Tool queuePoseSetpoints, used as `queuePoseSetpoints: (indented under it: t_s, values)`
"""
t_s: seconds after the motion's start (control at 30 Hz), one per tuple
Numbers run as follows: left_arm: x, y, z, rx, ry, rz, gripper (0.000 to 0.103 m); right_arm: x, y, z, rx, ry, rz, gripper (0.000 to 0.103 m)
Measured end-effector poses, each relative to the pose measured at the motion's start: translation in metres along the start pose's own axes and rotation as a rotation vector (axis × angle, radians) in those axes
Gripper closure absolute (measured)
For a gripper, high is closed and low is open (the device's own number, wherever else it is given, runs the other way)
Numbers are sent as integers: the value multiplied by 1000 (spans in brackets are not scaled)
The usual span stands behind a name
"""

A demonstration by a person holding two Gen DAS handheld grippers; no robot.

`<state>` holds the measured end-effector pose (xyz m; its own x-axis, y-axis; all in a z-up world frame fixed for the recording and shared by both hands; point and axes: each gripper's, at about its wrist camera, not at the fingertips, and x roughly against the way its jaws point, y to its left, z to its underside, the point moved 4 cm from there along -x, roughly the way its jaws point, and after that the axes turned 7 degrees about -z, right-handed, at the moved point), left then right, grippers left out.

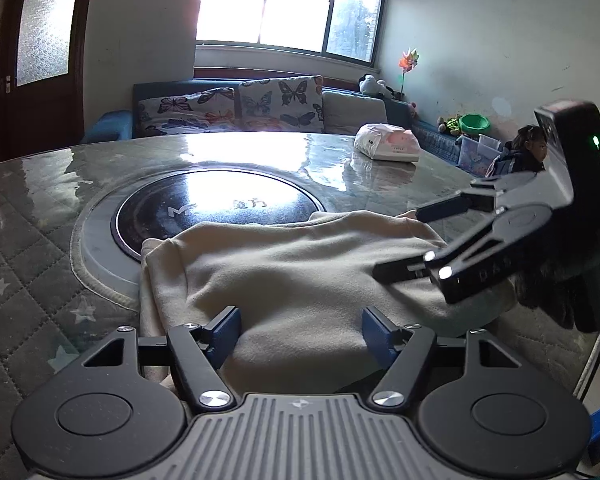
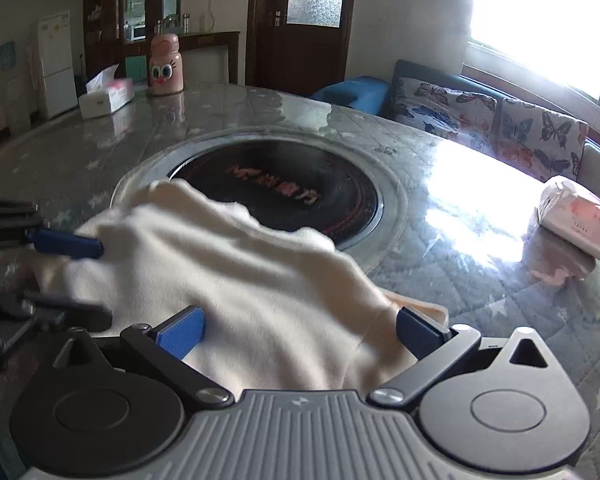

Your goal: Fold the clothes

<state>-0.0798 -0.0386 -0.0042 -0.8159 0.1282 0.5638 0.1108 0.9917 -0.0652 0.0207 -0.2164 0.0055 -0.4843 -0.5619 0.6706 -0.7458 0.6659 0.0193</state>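
Note:
A cream garment [image 1: 300, 272] lies bunched on the table, partly over the round black hob; it also shows in the right wrist view [image 2: 236, 276]. My left gripper [image 1: 300, 332] is open, its blue pads on either side of the garment's near edge. My right gripper [image 2: 300, 334] is open too, straddling the cloth at its own near edge. In the left wrist view the right gripper [image 1: 404, 242] comes in from the right over the garment. In the right wrist view the left gripper [image 2: 88, 280] comes in from the left.
A round black hob [image 1: 216, 208] is set into the glossy table [image 1: 40, 248]. A tissue pack [image 1: 388, 142] lies at the far side. A pink bottle [image 2: 166, 66] and tissue box [image 2: 106, 96] stand at the table's other side. A butterfly-cushioned sofa [image 1: 236, 108] is behind.

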Motion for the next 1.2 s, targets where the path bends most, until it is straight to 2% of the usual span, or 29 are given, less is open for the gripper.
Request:
queuePoseSetpoints:
  t_s: [0.23, 0.43, 0.67, 0.9, 1.1, 1.2]
  values:
    - [-1, 1, 0, 3, -1, 25, 25, -27, -3, -28, 58, 36, 18, 0]
    - [-2, 1, 0, 6, -1, 42, 23, -64, -13, -40, 53, 108, 56, 0]
    - [-1, 1, -2, 16, 0, 58, 21, -62, -5, -58, 68, 80, 6, 0]
    - [0, 4, -1, 23, 1, 68, 21, -95, 19, -67, 148, 129, -41, 0]
    - [7, 8, -4, 23, -1, 79, 20, -86, 16, -74, 150, 109, -43, 0]
    - [15, 11, -11, 14, -28, 77, 21, -72, 12, -74, 144, 87, -35, 0]
